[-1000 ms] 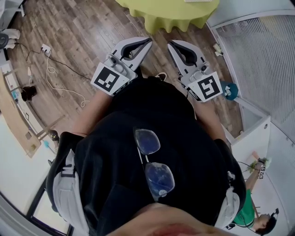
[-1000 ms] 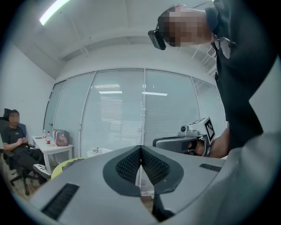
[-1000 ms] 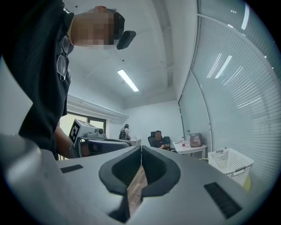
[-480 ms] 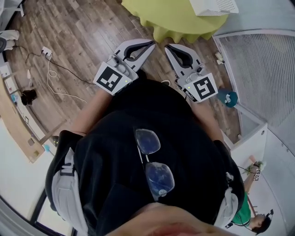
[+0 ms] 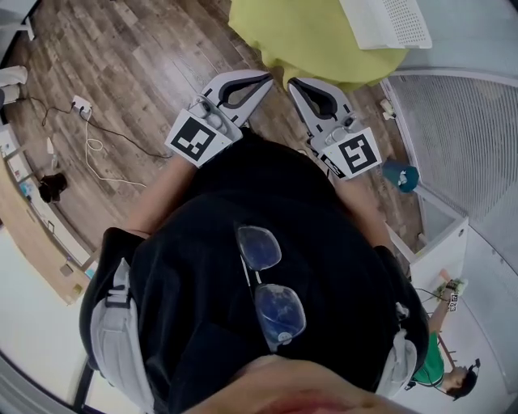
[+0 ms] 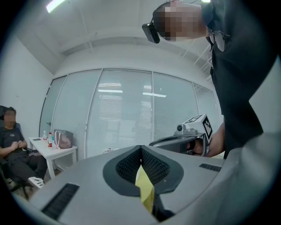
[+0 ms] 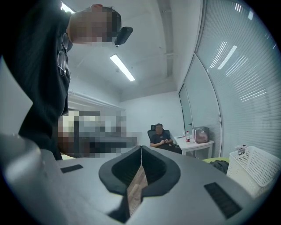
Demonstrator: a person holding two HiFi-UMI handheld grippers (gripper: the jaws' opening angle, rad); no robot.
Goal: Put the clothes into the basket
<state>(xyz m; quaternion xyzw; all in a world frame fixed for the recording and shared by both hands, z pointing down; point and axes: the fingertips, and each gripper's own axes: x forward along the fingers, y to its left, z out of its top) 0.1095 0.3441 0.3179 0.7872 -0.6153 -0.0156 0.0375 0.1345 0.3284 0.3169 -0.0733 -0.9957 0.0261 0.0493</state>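
Note:
In the head view my left gripper [image 5: 268,78] and right gripper [image 5: 290,82] are held side by side in front of the person's dark torso, tips close together. Both are shut with nothing between the jaws. Just beyond the tips lies a table under a yellow-green cloth [image 5: 312,36], with a white slatted basket [image 5: 384,22] on its far right. The right gripper view shows that basket [image 7: 257,169] low at the right, with a dark garment [image 7: 219,165] on the green cloth beside it. The left gripper view shows the right gripper [image 6: 189,136] alongside.
The floor is wood plank [image 5: 137,73], with a white cable and power strip [image 5: 85,113] at the left. A slatted blind over glass [image 5: 461,137] runs along the right. A seated person [image 7: 160,136] and a small white table [image 7: 195,144] with bottles stand across the room.
Both grippers have travelled level toward the yellow-green table. More of the table shows at the top, and the white basket has come into the head view. The jaws have stayed shut.

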